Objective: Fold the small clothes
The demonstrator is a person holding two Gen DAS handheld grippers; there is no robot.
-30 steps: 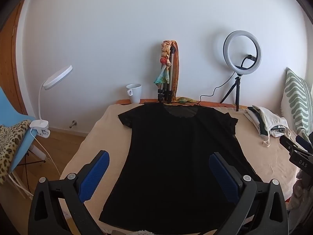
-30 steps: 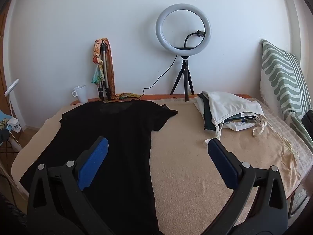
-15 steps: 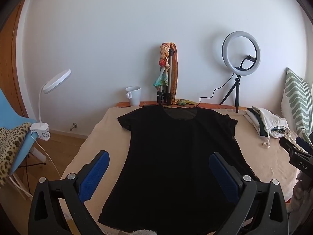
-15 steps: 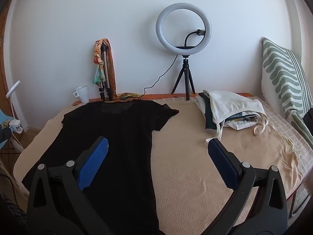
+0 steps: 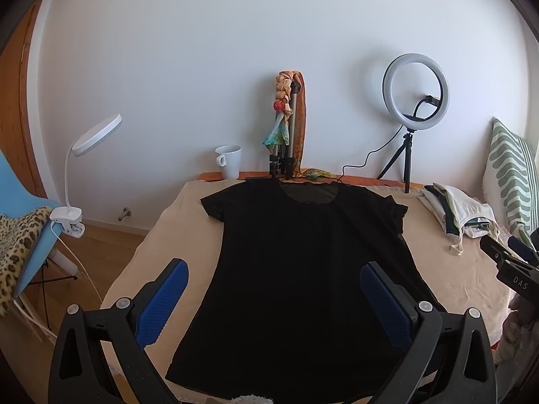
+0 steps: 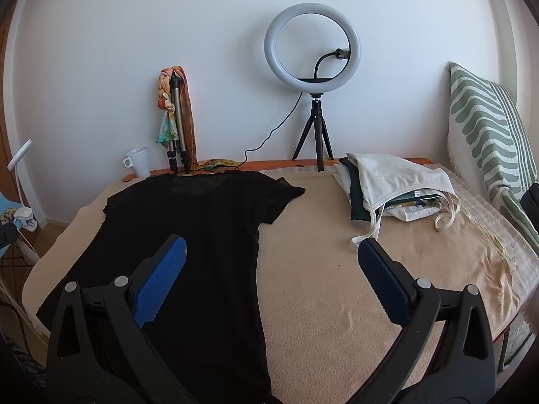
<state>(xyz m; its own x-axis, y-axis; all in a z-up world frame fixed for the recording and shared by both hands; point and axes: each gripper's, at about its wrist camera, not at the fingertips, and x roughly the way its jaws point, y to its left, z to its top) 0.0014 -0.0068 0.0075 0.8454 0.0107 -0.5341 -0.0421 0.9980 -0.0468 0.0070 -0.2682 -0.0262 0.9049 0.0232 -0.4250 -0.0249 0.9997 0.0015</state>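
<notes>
Black tool (image 5: 514, 271) at the right edge of the left wrist view: white letters "DAS" on its side.
Small tag on the clothes pile (image 6: 394, 188) in the right wrist view: too small to read.
Other things: no words or numbers that can be read.

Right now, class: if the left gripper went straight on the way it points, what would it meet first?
Most likely the black T-shirt, spread flat on the beige blanket; the open left gripper points over its middle. Depth is uncertain.

Black shirt (image 5: 303, 269) hem behind left tongs (image 5: 273, 289)
</notes>
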